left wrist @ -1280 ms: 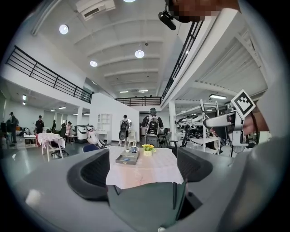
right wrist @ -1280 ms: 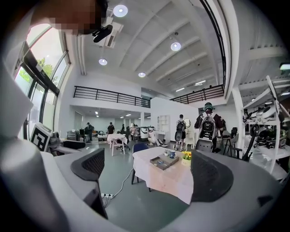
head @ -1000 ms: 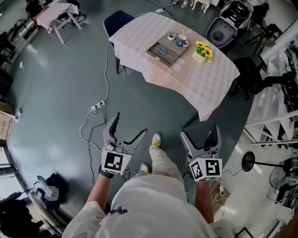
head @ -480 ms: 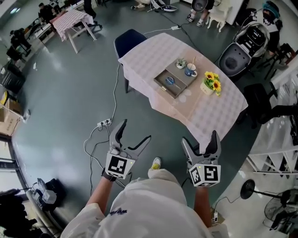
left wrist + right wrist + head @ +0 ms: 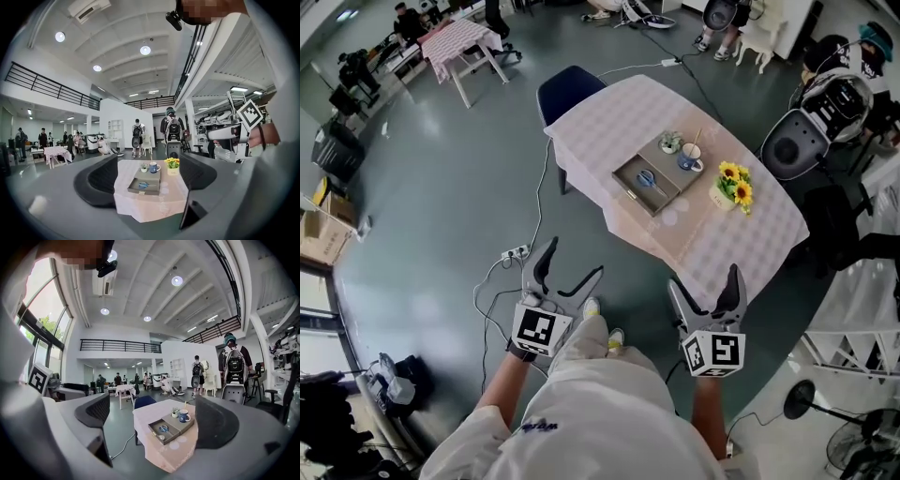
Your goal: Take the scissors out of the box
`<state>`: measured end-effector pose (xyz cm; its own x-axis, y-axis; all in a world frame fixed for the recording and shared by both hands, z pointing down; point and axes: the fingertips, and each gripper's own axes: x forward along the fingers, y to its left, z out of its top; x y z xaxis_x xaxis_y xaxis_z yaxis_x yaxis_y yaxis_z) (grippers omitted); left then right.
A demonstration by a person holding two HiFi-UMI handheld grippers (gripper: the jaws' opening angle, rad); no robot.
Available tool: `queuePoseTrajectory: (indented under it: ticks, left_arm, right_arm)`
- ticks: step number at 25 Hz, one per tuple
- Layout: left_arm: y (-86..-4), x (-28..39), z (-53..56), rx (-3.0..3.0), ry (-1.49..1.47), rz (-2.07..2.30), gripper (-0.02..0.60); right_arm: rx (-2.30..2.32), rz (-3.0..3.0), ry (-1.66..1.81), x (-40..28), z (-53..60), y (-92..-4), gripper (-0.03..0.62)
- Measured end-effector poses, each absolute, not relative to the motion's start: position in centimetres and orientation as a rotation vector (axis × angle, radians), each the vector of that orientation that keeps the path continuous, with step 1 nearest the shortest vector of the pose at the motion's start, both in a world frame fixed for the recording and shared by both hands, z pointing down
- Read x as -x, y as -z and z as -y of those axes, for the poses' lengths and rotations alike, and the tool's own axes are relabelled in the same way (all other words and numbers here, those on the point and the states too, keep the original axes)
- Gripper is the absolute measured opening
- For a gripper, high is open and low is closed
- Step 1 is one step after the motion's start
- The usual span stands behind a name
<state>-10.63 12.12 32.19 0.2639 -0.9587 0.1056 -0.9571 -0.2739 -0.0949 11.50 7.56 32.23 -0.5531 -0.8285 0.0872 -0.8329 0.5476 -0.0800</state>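
Observation:
Far ahead, a grey box [image 5: 631, 194] lies open on a table under a pale checked cloth [image 5: 609, 122]. Blue-handled scissors [image 5: 647, 178] rest inside it. My left gripper [image 5: 573, 260] is held over the floor, well short of the table; its jaws are closing with nothing between them. My right gripper [image 5: 703, 278] is level with it, open and empty. The left gripper view frames the box [image 5: 143, 191] and scissors [image 5: 143, 185] between the jaws of the left gripper [image 5: 149, 180]. In the right gripper view the right gripper [image 5: 157, 420] frames the box [image 5: 157, 433] and scissors [image 5: 163, 428] likewise.
A mug [image 5: 691, 161], a small plant [image 5: 671, 142] and a pot of yellow flowers [image 5: 735, 185] stand beside the box. A blue chair [image 5: 570, 89] is at the table's far left end. A power strip with cables [image 5: 517, 251] lies on the floor. Several people stand far behind.
Both grippers and the person have advanced toward the table, which now sits nearer and lower in the head view. The left jaws look slightly narrower.

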Motion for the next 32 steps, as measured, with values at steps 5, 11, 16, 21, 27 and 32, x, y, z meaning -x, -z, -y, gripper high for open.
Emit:
queuePoseTrajectory:
  ticks: [5, 11, 16, 21, 27, 32]
  left_arm:
    - [-33.2, 9.8, -9.9, 2.504, 0.272, -1.863, 0.408]
    - [-34.1, 9.1, -6.3, 2.548, 0.277, -1.800, 0.405]
    - [-35.3, 9.7, -0.8, 2.577, 0.328, -1.742, 0.403]
    - [-35.4, 9.5, 3.4, 2.582, 0.258, -1.724, 0.403]
    - [-36.8, 9.2, 7.6, 2.601, 0.253, -1.712, 0.400]
    - [-38.2, 9.7, 11.1, 2.627, 0.309, -1.691, 0.400]
  right_arm:
    - [-1.476, 2.709, -0.206, -12.4, -5.7, -33.6, 0.558]
    - [-1.514, 2.686, -0.208, -12.7, -2.9, -34.5, 0.551]
    - [-1.532, 2.682, -0.192, -11.0, 1.0, -34.4, 0.546]
    - [-1.513, 2.636, -0.200, -10.2, 3.6, -34.9, 0.545]
    - [-1.501, 2.582, -0.183, -10.8, 7.5, -35.1, 0.541]
    - [-1.506, 2.568, -0.177, -10.3, 11.1, -35.3, 0.535]
